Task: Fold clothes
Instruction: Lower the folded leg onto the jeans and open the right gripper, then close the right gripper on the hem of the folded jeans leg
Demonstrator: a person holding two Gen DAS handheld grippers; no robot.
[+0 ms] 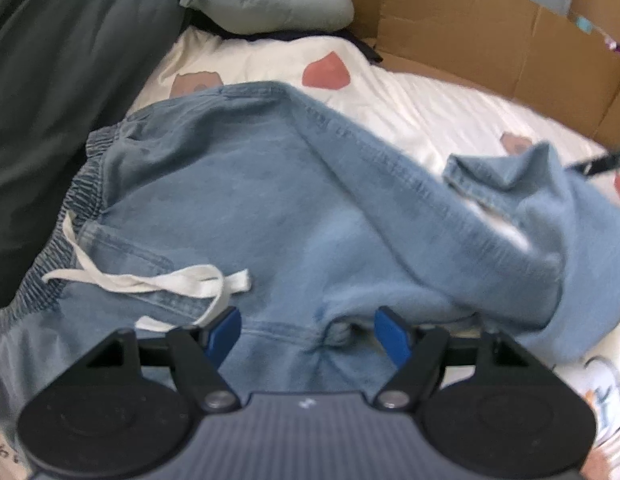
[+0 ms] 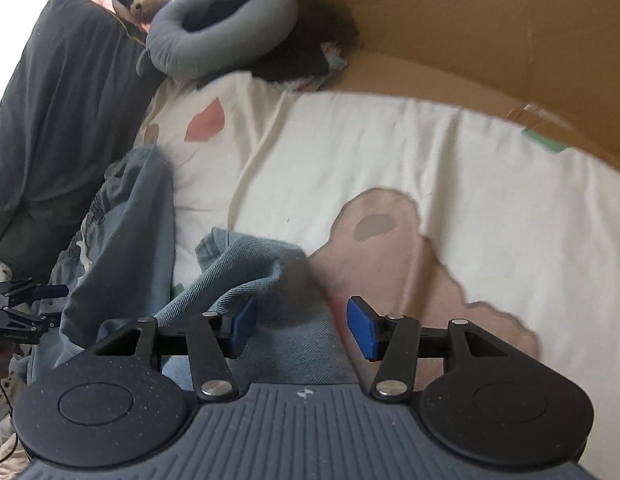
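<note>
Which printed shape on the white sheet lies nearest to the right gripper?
The big pale pink bear shape, just beyond the right gripper; the coral heart lies far off.

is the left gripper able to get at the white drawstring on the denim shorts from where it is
Probably yes. The white drawstring lies uncovered on top of the denim shorts, just ahead and to the left of the open left gripper, with nothing lying between them.

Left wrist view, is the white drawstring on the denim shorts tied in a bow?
No. The white drawstring lies loose and untied across the denim shorts, its ends trailing apart near the waistband.
</note>
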